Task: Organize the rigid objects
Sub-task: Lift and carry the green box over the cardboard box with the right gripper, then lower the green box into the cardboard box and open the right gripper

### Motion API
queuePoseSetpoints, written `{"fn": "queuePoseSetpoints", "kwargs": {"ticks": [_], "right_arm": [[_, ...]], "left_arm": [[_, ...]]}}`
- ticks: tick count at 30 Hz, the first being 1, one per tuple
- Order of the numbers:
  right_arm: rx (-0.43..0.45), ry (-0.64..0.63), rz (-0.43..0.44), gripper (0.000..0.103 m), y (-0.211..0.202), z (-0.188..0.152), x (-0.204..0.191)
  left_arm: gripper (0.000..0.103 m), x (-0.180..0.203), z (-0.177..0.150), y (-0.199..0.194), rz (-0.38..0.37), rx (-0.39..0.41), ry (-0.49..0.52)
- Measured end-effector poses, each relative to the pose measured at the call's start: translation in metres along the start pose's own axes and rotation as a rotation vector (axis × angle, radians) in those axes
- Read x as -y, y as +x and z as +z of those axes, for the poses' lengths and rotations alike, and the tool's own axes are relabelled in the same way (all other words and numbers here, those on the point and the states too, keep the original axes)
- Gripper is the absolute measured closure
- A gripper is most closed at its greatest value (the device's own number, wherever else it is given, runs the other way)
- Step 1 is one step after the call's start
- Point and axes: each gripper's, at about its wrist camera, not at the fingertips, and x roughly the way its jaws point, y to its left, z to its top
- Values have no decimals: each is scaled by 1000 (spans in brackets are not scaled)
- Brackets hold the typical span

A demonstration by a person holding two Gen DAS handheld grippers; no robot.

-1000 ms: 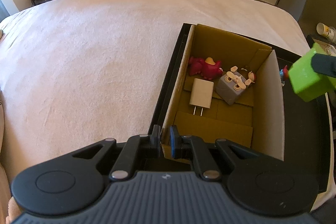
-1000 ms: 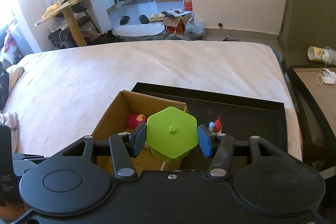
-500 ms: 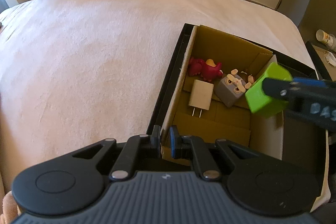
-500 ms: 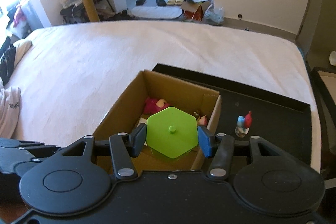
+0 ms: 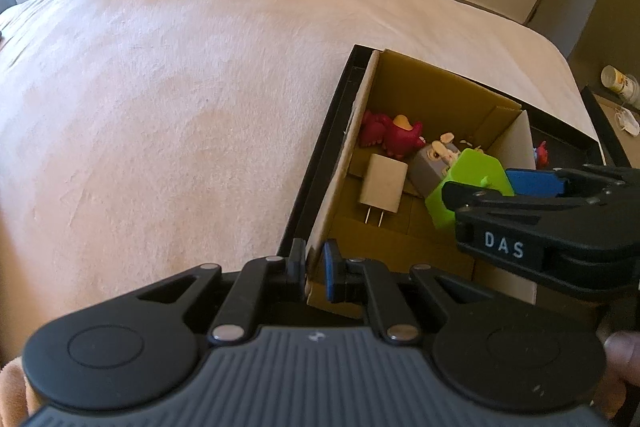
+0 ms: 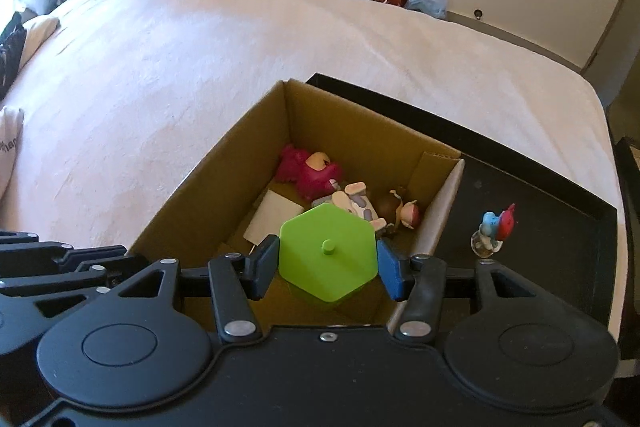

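Observation:
My right gripper (image 6: pixel 328 265) is shut on a green hexagonal block (image 6: pixel 328 255) and holds it over the inside of the cardboard box (image 6: pixel 240 163); the green block also shows in the left wrist view (image 5: pixel 466 183). My left gripper (image 5: pixel 314 273) is shut on the near wall of the cardboard box (image 5: pixel 320 231). In the box lie a red plush toy (image 6: pixel 310 171), a white charger (image 5: pixel 382 185), a grey cube toy (image 5: pixel 432 167) and a small doll figure (image 6: pixel 404 213).
The box stands in a black tray (image 6: pixel 540 227) on a bed with a pale cover (image 5: pixel 180 107). A small blue and red figurine (image 6: pixel 494 229) stands in the tray, right of the box. A side table (image 5: pixel 620 115) is at the far right.
My right gripper has carried the green block leftward from over the tray to over the inside of the box, and lower. The left gripper has kept its hold on the box wall.

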Motion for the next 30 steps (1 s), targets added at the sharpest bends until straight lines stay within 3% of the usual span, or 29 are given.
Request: {"fn": "queuePoseSetpoints", "kwargs": {"ticks": [19,30], "right_arm": [[-38,-93,-68,51,5,-4,-4],[59,9,-24,49,-32,-8,18]], "left_arm": [[95,4,-2,-1,16,7,18],[95,6,-2,-1,21,7,24]]}}
